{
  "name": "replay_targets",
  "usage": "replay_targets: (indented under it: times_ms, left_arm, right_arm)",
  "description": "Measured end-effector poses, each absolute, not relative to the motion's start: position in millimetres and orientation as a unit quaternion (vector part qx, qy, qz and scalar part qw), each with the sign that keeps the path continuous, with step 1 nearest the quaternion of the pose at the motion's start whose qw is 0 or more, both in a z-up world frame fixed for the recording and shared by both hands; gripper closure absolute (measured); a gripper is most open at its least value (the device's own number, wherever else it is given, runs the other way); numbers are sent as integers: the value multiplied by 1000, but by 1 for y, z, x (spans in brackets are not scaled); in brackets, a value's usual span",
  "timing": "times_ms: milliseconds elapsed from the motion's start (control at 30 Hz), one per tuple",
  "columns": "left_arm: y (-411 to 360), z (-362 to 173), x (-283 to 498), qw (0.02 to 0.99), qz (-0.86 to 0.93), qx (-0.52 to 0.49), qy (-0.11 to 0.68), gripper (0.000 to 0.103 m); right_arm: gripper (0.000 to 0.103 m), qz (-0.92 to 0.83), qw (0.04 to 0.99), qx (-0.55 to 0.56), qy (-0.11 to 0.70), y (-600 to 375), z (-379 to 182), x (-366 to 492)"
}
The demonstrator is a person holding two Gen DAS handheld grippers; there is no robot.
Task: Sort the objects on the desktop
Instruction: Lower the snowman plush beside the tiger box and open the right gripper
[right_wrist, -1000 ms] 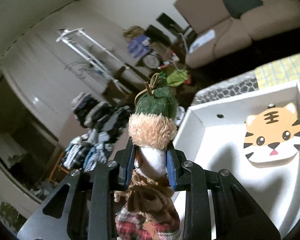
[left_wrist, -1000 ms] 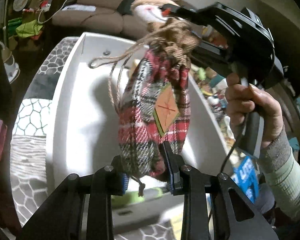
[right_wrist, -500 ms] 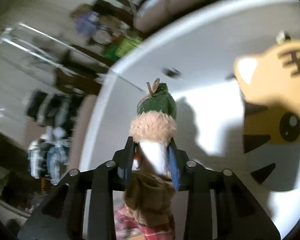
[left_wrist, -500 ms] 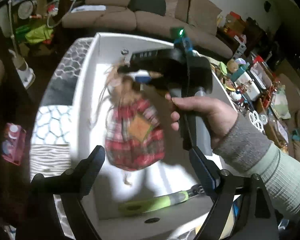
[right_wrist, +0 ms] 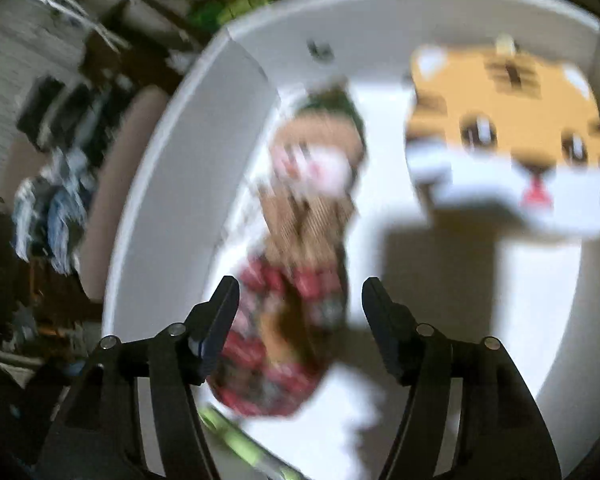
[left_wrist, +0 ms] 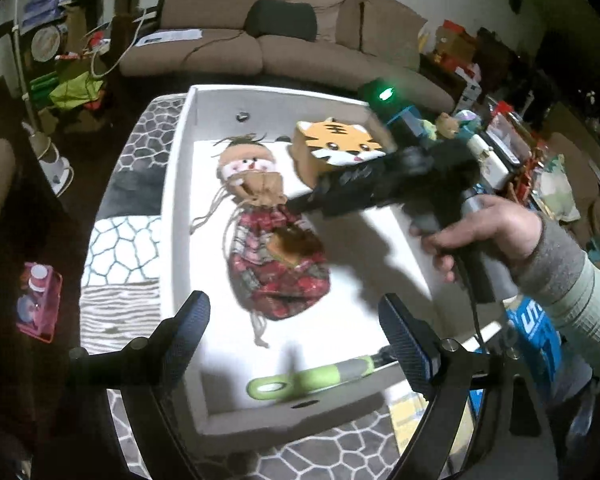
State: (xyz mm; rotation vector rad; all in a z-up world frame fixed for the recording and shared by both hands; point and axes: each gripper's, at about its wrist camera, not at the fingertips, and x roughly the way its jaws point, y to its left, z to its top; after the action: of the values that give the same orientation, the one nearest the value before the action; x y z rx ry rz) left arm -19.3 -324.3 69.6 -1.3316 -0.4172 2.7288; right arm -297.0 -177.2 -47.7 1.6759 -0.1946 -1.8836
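A Santa doll with a red plaid sack body (left_wrist: 276,256) lies in the white tray (left_wrist: 180,184), head toward the far end. It also shows, blurred, in the right wrist view (right_wrist: 300,280). My left gripper (left_wrist: 296,336) is open and empty above the tray's near end. My right gripper (right_wrist: 300,320) is open just above the doll's body; in the left wrist view its black body (left_wrist: 384,184) hovers over the tray. An orange tiger-face block (left_wrist: 340,148) lies at the tray's far right, and it shows in the right wrist view (right_wrist: 508,136) too.
A green-handled tool (left_wrist: 312,376) lies at the tray's near end. The tray sits on a patterned cloth (left_wrist: 120,240). A pink box (left_wrist: 38,296) sits at the left. Cluttered toys and boxes (left_wrist: 500,152) lie to the right. A sofa (left_wrist: 284,36) stands behind.
Both grippers have let go of the doll. It was held up between them, then lowered by the right gripper, and now lies in the tray. The right gripper has opened and pulled back.
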Motion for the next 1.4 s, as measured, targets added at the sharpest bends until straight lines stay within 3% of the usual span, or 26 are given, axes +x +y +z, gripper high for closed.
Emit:
replay_targets:
  times_ms: [100, 200, 367, 600, 700, 833, 1067, 1200, 1233, 1300, 1333, 1367, 1400]
  left_arm:
    - [-318, 71, -19, 45, 890, -433, -131, 15]
    - [-318, 70, -19, 47, 889, -436, -131, 15]
    - [-324, 69, -22, 47, 890, -433, -133, 15]
    - [-327, 66, -27, 59, 892, -427, -138, 15]
    - [-324, 64, -29, 59, 891, -428, -137, 15]
    - [-321, 65, -32, 60, 891, -428, -141, 15]
    - [-327, 67, -26, 45, 890, -428, -148, 15]
    - [-326, 69, -25, 31, 893, -426, -145, 7]
    - [-324, 70, -25, 27, 894, -423, -146, 7]
    - [-319, 72, -26, 21, 895, -420, -147, 0]
    - [-316, 73, -26, 20, 896, -419, -145, 0]
    - [-312, 74, -26, 14, 897, -419, -141, 0]
    - [-308, 76, -26, 9, 898, -419, -136, 0]
  right_arm:
    - [43, -711, 305, 630, -68, -185, -62, -298]
    - [61, -727, 303, 613, -64, -199, -70, -308]
    - [66, -735, 308, 596, -98, -219, -77, -325]
    - [66, -729, 313, 604, -79, -225, -77, -322]
    - [58, -737, 300, 602, -70, -209, -70, -323]
    - [58, -751, 301, 586, -50, -197, -52, -320]
    - [56, -739, 307, 595, -73, -193, -48, -308]
    - [56, -746, 322, 581, -52, -173, -23, -286]
    - [53, -748, 325, 577, -41, -167, -15, -278]
    - [34, -749, 327, 575, -26, -162, -4, -269]
    - [16, -753, 324, 572, -16, -160, 2, -264]
    - [5, -759, 323, 565, -3, -153, 9, -257]
    - [4, -763, 323, 559, 5, -150, 13, -251]
